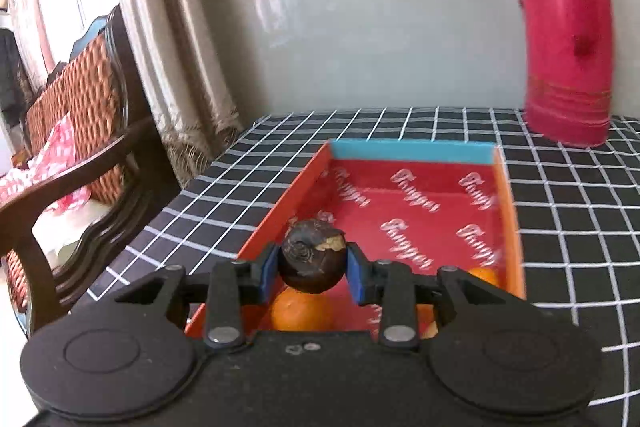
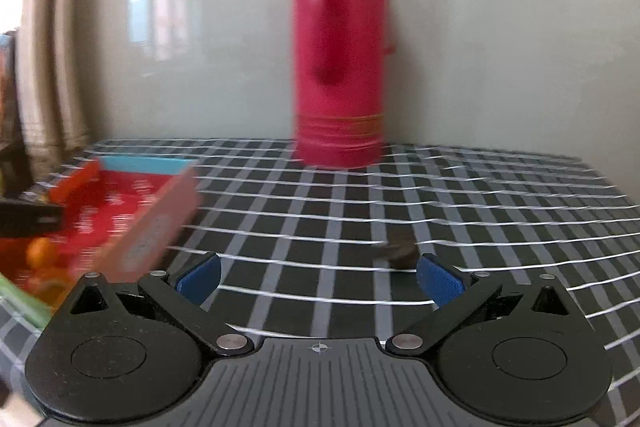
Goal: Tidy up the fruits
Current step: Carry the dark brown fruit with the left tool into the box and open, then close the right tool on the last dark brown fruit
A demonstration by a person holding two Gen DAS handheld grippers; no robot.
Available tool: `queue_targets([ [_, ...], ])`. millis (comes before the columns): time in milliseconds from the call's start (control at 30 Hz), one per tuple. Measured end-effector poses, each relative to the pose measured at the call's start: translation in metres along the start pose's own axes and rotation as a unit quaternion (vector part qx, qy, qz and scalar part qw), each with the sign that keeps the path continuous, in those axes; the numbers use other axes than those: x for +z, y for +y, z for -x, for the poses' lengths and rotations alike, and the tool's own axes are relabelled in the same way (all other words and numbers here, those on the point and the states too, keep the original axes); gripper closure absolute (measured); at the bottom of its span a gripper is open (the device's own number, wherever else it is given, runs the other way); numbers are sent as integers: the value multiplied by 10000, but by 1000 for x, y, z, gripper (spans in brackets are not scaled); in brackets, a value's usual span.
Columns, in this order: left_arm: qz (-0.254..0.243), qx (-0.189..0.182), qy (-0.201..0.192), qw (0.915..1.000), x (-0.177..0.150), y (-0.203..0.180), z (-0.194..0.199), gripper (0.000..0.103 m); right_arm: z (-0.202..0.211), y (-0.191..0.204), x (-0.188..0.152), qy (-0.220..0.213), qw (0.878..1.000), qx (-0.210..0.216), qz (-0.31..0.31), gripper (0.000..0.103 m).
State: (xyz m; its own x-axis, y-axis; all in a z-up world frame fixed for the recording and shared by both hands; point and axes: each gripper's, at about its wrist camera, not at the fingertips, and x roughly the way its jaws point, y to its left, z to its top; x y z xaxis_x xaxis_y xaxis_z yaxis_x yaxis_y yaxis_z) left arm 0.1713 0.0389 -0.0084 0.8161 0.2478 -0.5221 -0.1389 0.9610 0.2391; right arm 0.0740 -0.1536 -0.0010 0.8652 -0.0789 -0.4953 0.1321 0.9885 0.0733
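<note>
Black-and-white checked tablecloth (image 1: 580, 227), red box (image 1: 404, 211) with white lettering, pink-red flask (image 2: 340, 59), orange fruit (image 1: 302, 311).

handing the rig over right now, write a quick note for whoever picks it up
Left gripper: shut on a dark round fruit, held above the red box.
Right gripper: jaws open, holding nothing, over the checked cloth.
Done: at least two oranges lie in the box.
Left: set the dark fruit down; a small dark piece, blurred, sits on the cloth ahead of the right gripper.
</note>
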Motion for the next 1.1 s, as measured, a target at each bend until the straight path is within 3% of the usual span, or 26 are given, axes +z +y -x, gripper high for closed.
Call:
queue_targets([
  [100, 42, 56, 208, 9998, -4, 8, -4, 73, -7, 14, 0, 117, 9993, 347, -89, 0],
  [267, 137, 127, 92, 9998, -5, 19, 6, 44, -20, 27, 3, 308, 9959, 786, -317, 0],
  [367, 143, 135, -8, 9998, -4, 23, 11, 43, -23, 30, 5, 305, 9960, 775, -316, 0],
  [500, 321, 106, -6, 9994, -4, 35, 14, 41, -32, 22, 4, 280, 9977, 537, -296, 0],
  [967, 687, 546, -95, 9961, -20, 83, 33, 34, -71, -39, 6, 389, 9949, -726, -587, 2],
  [1033, 748, 631, -96, 9952, -22, 90, 34, 32, -77, -42, 7, 437, 9936, -874, -563, 34],
  [1100, 773, 694, -107, 9945, -22, 95, 32, 32, -86, -51, 8, 634, 9906, -946, -755, 41],
])
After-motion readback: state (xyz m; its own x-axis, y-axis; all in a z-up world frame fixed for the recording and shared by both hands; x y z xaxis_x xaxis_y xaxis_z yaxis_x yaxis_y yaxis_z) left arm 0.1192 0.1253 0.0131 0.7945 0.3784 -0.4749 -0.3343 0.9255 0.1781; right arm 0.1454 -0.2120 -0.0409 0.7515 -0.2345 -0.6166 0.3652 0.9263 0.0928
